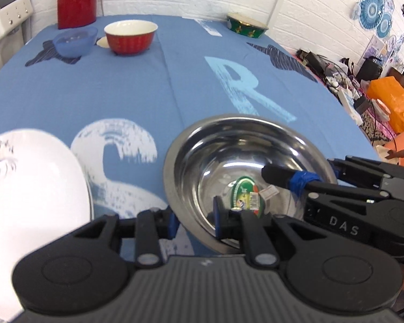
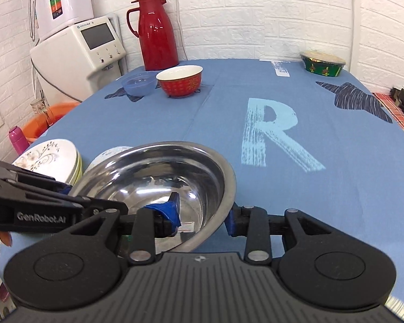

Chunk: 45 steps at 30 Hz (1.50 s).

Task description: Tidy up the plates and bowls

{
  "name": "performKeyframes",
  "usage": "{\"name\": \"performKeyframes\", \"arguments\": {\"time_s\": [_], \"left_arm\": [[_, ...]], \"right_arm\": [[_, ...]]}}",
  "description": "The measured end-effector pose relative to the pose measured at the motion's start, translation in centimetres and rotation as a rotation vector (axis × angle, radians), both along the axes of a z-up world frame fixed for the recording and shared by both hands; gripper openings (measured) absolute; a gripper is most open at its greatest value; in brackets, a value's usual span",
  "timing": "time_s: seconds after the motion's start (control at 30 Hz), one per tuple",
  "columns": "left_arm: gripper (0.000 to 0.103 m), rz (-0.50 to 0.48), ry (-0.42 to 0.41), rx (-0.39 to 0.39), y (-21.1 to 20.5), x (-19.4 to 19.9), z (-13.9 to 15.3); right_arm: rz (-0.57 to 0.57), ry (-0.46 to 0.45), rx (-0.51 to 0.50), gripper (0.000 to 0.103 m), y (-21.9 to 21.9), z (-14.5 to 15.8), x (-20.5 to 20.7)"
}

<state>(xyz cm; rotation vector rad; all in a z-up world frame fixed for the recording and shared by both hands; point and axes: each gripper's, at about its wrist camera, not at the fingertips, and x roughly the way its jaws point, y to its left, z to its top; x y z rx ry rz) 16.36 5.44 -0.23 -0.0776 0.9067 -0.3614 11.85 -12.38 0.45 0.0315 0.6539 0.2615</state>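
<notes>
A steel bowl (image 1: 237, 158) with a green sticker inside sits at the table's near edge; it also shows in the right wrist view (image 2: 159, 177). My left gripper (image 1: 194, 222) straddles its near-left rim, one finger inside, one outside. My right gripper (image 2: 204, 219) straddles its right rim the same way and shows in the left wrist view (image 1: 291, 177). Whether the jaws pinch the rim is unclear. A stack of white patterned plates (image 2: 54, 158) lies left of the bowl and shows in the left wrist view (image 1: 27, 202).
At the far left stand a red bowl (image 2: 180, 80), a blue plastic bowl (image 2: 138, 83) and a red thermos (image 2: 155, 33). A green patterned bowl (image 2: 323, 64) is at the far right. The blue tablecloth (image 2: 336, 188) covers the table. A white appliance (image 2: 78, 51) stands beyond the left edge.
</notes>
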Motion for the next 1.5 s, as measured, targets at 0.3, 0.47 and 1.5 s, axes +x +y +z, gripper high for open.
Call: {"name": "performKeyframes", "arguments": {"time_s": [0.3, 0.47, 1.5], "left_arm": [[0.011, -0.032, -0.032, 0.030, -1.2, -0.9, -1.3], [0.011, -0.061, -0.051, 0.062, -1.2, -1.7, -1.2], [0.059, 0.048, -0.118, 0.013, 2.5, 1.8, 3.7]], "right_arm": [[-0.017, -0.002, -0.012, 0.019, -0.3, -1.8, -1.8], [-0.002, 0.013, -0.013, 0.019, 0.1, -2.6, -2.4], [-0.100, 0.010, 0.045, 0.026, -4.5, 1.2, -0.7]]}}
